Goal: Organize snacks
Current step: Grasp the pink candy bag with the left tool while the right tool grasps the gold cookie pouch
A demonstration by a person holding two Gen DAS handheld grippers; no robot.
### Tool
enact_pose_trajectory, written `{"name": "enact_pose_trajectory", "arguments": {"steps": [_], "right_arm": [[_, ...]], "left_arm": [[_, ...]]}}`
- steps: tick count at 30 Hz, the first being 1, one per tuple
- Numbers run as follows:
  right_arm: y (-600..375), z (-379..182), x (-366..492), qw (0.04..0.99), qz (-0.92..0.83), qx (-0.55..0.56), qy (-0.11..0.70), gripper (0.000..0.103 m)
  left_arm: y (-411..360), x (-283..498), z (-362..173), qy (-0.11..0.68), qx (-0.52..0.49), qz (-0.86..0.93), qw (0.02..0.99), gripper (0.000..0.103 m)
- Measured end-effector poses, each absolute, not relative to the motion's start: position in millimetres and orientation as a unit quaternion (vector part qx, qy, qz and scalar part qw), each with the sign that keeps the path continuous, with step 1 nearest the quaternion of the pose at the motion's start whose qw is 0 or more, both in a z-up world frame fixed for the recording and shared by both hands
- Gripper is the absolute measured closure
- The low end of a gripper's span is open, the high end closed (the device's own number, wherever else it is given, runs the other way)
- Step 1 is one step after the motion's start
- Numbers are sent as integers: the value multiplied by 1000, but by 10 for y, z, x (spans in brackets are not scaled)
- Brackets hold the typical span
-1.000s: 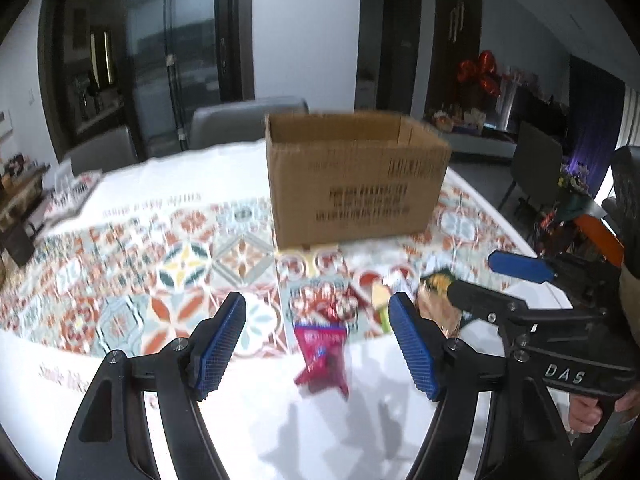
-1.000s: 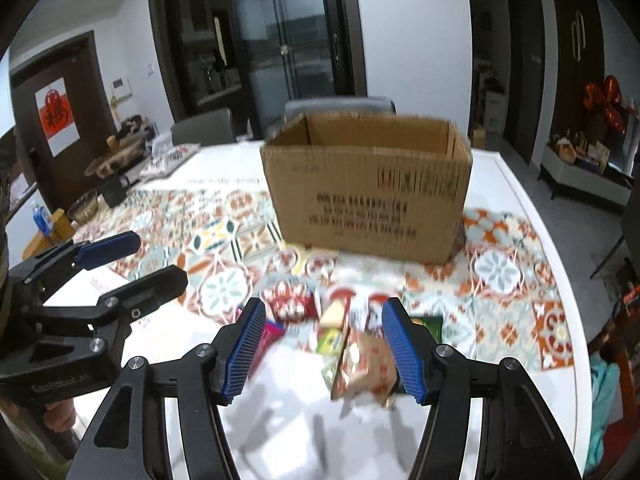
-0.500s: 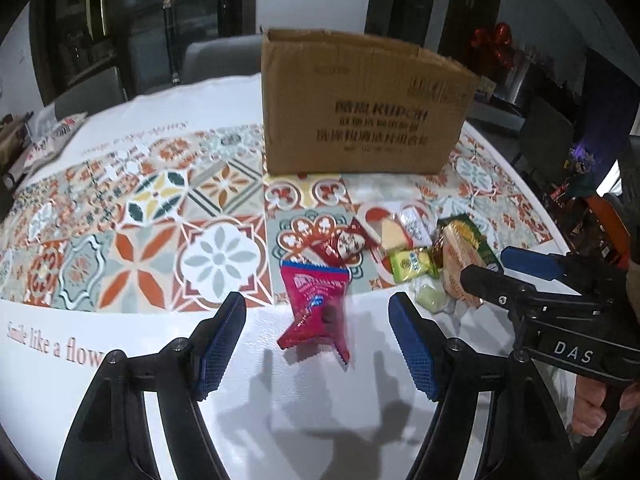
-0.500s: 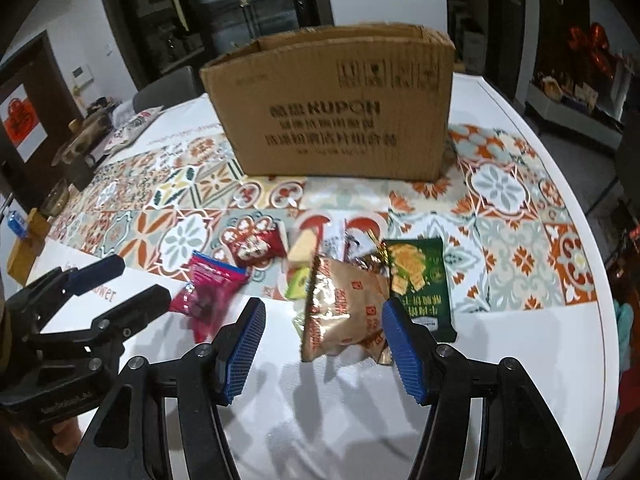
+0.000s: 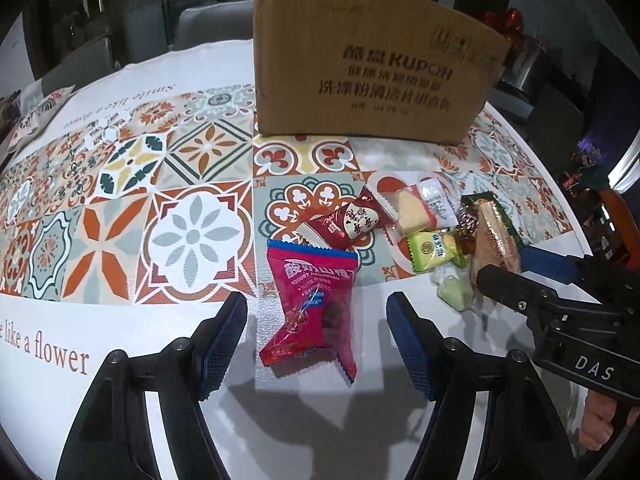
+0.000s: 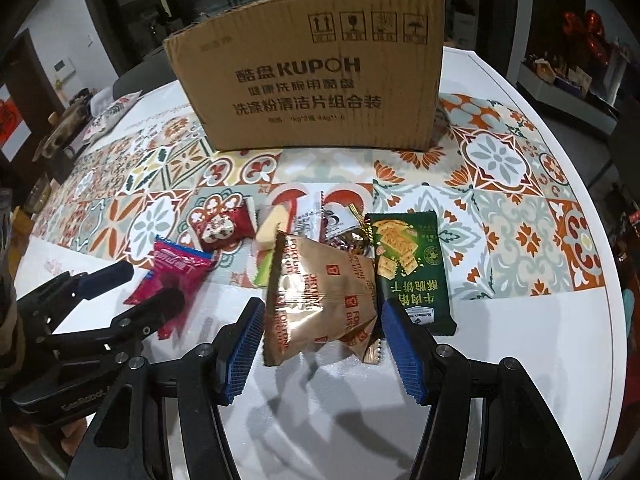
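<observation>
Your left gripper [image 5: 316,334] is spread wide, lower and closer than half a second ago: the pink yogurt-hawthorn packet [image 5: 312,300] now lies between its blue pads [image 5: 222,340], not touching either. Left view count: one cardboard box [image 5: 372,68] at the back of the patterned tablecloth [image 5: 120,200], one pink packet, one red candy packet [image 5: 348,222] just behind it, one clear wrapper with a yellow wedge [image 5: 410,210], one yellow-green sweet [image 5: 434,250], one pale green sweet [image 5: 452,292]. Your right gripper [image 5: 532,272] sits to the right over the gold bag [image 5: 496,240], which it partly hides.

Right view: your right gripper [image 6: 320,340] is also spread wide and has dropped closer since the earlier frame. One gold fortune-biscuit bag [image 6: 320,292] now sits between its pads, its lower end level with the fingertips; I can't tell if the pads touch it. One green cracker packet [image 6: 408,268] lies just right of the bag, under the right fingertip. One red candy packet [image 6: 222,226] and one pink packet [image 6: 176,276] lie to the left, the pink one under your left gripper [image 6: 132,288]. The box [image 6: 312,72] stands behind the pile, well apart from both grippers.
</observation>
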State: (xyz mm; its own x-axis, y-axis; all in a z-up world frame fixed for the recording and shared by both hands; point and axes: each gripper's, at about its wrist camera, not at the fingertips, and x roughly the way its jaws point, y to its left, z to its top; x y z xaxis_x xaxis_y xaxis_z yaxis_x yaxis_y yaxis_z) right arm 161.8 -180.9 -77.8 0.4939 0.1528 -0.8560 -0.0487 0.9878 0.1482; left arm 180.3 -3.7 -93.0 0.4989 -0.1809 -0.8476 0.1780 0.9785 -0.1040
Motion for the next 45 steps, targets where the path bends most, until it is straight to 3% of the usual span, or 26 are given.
{"name": "enact_pose_trajectory", "arguments": {"steps": [4,6,9,11,15,18,45], "right_arm": [[-1810,-818,1637,860,58,51,504,42],[-1801,-827,1636,859,60,51,505,49],[-1790,-825,1629,861,61,46,503,50],[-1788,-826,1627,861,60,45,502,52],[-1789,-814,1609,864,59,40,499,58],[-1800,-789,1586,865,61,44,496,62],[-1899,-124,1306,910,79,51,405,62]], "left_arm": [[-64,1836,-994,499,-4,-108,860,40],[-75,1845,-1019,504,-5,-111,857,47],[-84,1846,-1033,507,-8,-115,854,52],[-86,1841,-1033,507,-11,-117,854,63],[-97,1811,-1019,507,-18,-126,852,67],[-116,1768,-959,501,-20,-131,855,68],[-211,1478,-63,398,-13,-153,905,68]]}}
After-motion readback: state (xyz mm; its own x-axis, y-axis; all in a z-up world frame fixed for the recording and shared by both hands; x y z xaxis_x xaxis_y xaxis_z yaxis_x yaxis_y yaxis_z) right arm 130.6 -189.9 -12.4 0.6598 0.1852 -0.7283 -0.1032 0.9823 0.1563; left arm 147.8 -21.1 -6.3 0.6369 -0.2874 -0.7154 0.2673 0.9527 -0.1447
